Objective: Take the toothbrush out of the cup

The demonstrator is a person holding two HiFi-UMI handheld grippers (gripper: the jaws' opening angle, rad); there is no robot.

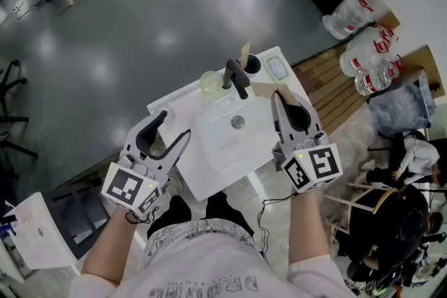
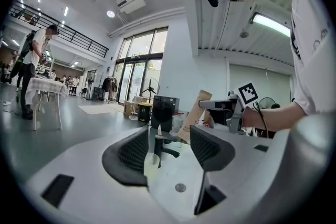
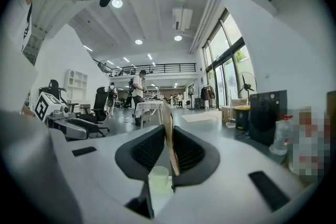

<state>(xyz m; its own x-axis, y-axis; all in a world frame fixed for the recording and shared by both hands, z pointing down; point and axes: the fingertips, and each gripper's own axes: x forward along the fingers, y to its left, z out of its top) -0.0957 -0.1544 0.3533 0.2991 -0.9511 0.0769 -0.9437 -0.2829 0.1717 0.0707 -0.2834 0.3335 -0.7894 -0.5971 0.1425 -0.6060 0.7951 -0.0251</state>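
1. Straight ahead of the left claw: a black faucet and a pale cup. A dark cup sits just past the right claw.
2. There's open white tabletop between the two claws.
3. Both hands are level, side by side. The left claw gapes, empty. The right claw pinches the thin tan toothbrush upright.

The white surface has a drain in its sunken middle. Along its far edge stand a pale cup, a black tap, a dark holder and a small tray.
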